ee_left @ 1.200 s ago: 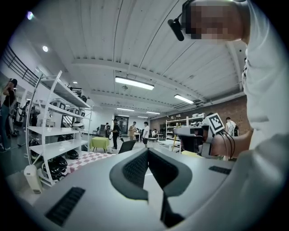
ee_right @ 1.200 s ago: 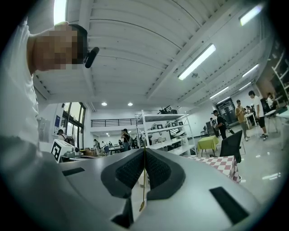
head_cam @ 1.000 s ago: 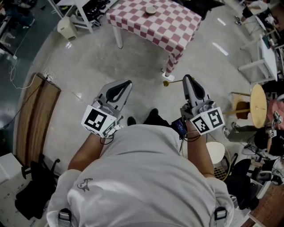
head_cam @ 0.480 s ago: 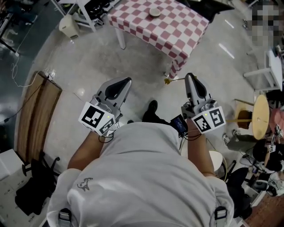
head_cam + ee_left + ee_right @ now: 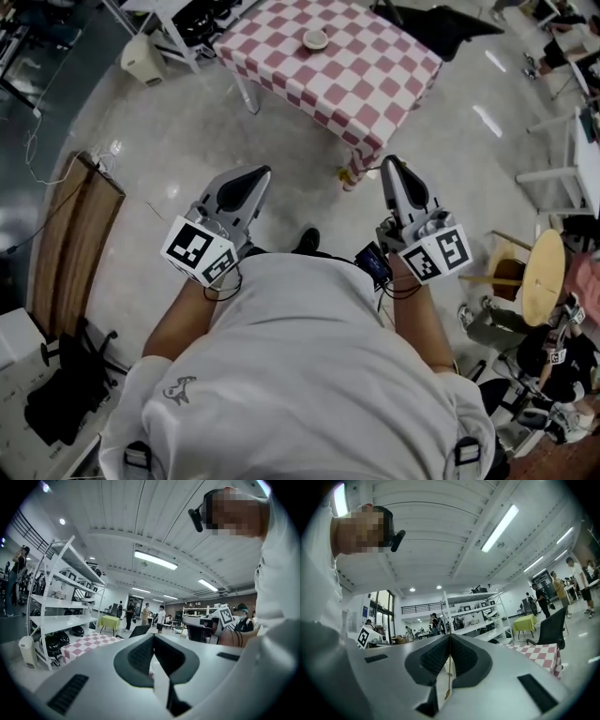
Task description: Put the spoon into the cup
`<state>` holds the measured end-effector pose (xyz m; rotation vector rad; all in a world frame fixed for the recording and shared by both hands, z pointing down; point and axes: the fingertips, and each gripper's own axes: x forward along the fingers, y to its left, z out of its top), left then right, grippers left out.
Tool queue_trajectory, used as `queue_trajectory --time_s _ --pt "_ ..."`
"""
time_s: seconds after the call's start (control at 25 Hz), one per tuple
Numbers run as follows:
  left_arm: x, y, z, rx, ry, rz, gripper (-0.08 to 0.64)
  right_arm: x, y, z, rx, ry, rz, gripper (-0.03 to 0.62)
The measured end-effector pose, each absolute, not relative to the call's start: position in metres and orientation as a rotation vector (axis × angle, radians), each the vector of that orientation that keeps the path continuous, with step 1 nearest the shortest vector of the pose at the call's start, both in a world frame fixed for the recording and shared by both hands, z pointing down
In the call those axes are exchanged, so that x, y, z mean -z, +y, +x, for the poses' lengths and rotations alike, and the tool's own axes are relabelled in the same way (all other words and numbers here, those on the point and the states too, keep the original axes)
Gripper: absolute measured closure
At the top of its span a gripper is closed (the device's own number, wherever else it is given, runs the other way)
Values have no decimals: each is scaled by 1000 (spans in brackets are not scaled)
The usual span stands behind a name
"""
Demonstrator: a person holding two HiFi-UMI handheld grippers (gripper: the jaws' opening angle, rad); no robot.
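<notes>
A thin gold spoon (image 5: 449,677) is pinched between the jaws of my right gripper (image 5: 389,166), which is shut on its handle. In the head view the spoon (image 5: 352,174) sticks out to the left of the jaw tips, over the floor near a table leg. The cup (image 5: 316,39), small and pale, stands on a red-and-white checked table (image 5: 375,75) ahead of me. My left gripper (image 5: 257,173) is held level beside the right one, shut with nothing in it. Both grippers are over bare floor, short of the table.
A wooden bench (image 5: 70,239) lies on the floor at left. A white bin (image 5: 141,58) and white shelving (image 5: 56,592) stand beyond it. A round wooden stool (image 5: 544,277) is at right, and a dark chair (image 5: 436,23) is behind the table. People stand far off.
The table and cup have come nearer and lower in the head view as I walk towards them. Both grippers keep the same pose, and the spoon stays in the right one.
</notes>
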<state>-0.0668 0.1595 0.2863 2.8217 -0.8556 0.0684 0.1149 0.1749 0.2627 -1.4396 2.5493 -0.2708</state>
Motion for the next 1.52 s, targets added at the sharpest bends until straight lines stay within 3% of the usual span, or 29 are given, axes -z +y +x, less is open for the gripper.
queue_trajectory --time_s 0.8,1.52 --pt "-284 65 -24 -91 -839 2830 546 -259 79 152 271 2573 -1427 560" --pt "-281 -37 -59 -96 -646 2888 546 -257 -1 120 283 2471 -1580 559"
